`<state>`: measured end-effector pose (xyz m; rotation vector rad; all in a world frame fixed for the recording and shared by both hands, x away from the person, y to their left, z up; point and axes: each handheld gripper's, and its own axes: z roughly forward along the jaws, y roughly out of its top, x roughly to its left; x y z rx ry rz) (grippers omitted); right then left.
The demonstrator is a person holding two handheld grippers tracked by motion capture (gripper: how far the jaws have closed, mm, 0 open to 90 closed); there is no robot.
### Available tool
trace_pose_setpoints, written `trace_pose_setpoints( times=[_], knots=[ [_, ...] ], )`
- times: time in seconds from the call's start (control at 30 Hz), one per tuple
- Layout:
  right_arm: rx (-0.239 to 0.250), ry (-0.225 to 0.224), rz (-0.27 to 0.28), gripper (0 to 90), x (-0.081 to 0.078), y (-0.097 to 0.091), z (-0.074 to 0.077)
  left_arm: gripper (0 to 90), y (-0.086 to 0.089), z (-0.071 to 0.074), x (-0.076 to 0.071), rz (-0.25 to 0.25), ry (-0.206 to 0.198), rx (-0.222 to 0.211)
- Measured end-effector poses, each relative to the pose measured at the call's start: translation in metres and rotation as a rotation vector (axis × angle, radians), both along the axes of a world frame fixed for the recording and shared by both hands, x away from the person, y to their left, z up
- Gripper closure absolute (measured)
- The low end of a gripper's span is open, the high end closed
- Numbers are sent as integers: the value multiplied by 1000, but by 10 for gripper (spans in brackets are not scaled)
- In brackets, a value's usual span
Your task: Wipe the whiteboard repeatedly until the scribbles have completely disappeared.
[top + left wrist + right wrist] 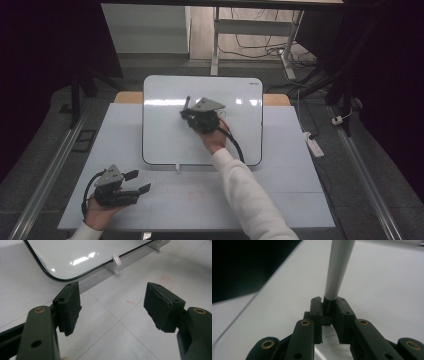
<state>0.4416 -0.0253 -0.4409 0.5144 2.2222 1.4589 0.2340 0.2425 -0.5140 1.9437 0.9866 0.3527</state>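
Right gripper (329, 305) pinching slim grey marker pen (338, 267) over glossy white whiteboard (165, 135); left gripper (112, 306) spread, pale table (210, 200), dark room.

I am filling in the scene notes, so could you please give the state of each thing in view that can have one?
Right gripper: shut on the marker.
Marker: clamped at its dark end, held over the whiteboard.
Left gripper: open, nothing between its jaws.
Whiteboard: lying flat on the table, mostly blank.

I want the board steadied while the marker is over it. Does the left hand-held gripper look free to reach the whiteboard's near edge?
Probably yes: the left hand-held gripper is open and empty, and bare table lies between it and the whiteboard.
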Motion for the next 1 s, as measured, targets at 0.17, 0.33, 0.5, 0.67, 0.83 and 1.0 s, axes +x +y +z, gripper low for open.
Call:
trace_pose_setpoints(
  times=[0.17, 0.33, 0.5, 0.67, 0.83, 1.0],
  knots=[
    [39, -25, -105, 773, 8, -13, 11, 300, 0, -1, 0, 2, 1, -1],
    [15, -1, -38, 773, 2, -6, 3, 300, -1, 0, 1, -2, -1, 1],
    [10, -29, -95, 773, 1, -16, 7, 300, 0, -1, 1, 6, 1, -1],
    [-12, -5, -36, 773, -7, -8, -2, 300, 0, -2, 4, 7, 9, 0],
    [53, -16, -134, 773, 1, -24, 5, 298, -1, -2, 4, 9, 11, 1],
    [18, -8, -23, 772, -9, 5, -7, 296, -3, -3, 6, 6, 17, 4]
  ],
)
